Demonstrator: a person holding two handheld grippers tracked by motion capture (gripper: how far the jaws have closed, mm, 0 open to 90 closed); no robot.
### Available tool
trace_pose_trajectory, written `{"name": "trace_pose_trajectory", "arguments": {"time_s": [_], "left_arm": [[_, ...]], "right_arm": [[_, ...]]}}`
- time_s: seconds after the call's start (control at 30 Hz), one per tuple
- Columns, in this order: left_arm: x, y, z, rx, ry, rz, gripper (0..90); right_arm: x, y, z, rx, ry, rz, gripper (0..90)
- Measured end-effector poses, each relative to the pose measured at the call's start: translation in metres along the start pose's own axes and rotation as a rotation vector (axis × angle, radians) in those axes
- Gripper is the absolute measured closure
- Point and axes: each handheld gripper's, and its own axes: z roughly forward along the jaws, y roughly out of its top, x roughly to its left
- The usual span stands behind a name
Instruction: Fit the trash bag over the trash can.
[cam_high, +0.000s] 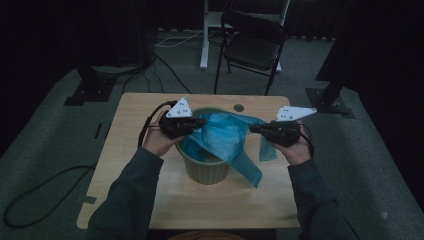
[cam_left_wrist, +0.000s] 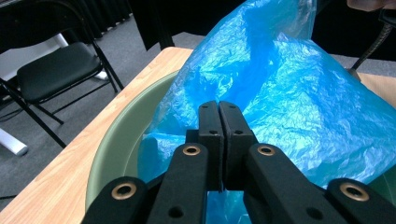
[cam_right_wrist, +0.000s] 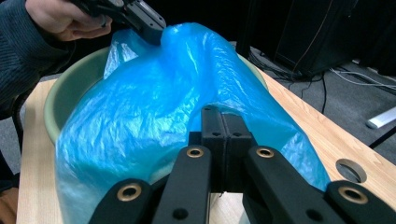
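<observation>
A crinkled blue plastic bag (cam_high: 225, 137) lies across the mouth of a green round bin (cam_high: 205, 172) at the middle of the wooden table, one flap hanging down the bin's right side. My left gripper (cam_high: 200, 121) reaches over the bin's left rim, its jaws shut on a fold of the bag (cam_left_wrist: 289, 93); the right gripper view catches that left gripper (cam_right_wrist: 156, 30) pinching the bag's raised peak. My right gripper (cam_high: 253, 129) is at the bag's right edge, jaws shut on the film (cam_right_wrist: 140, 107). The bin's rim (cam_left_wrist: 116, 140) curves below the bag.
The table (cam_high: 130, 150) has bare wood in front of and beside the bin, and a small round hole (cam_high: 239, 107) near its far edge. A black folding chair (cam_high: 252, 45) stands beyond the table. Cables run across the grey floor at left.
</observation>
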Motion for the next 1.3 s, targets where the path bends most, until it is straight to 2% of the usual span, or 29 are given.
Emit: {"name": "trace_pose_trajectory", "arguments": {"time_s": [0.33, 0.4, 0.73, 1.13, 1.3], "left_arm": [[0.012, -0.013, -0.014, -0.029, 0.007, -0.078, 89.0], [0.016, -0.016, -0.017, -0.04, -0.004, -0.105, 88.9], [0.026, -0.028, -0.025, -0.048, 0.0, -0.167, 88.9], [0.033, -0.035, -0.025, -0.03, 0.034, -0.202, 88.9], [0.031, -0.035, -0.02, -0.007, 0.033, -0.189, 88.9]], "right_arm": [[-0.005, -0.007, -0.003, 0.027, -0.018, 0.016, 90.0], [-0.006, -0.008, -0.004, 0.03, -0.02, 0.019, 90.0], [-0.011, -0.016, -0.01, 0.051, -0.039, 0.035, 90.0], [-0.018, -0.023, -0.024, 0.059, -0.083, 0.056, 90.0], [-0.019, -0.025, -0.028, 0.048, -0.087, 0.062, 88.8]]}}
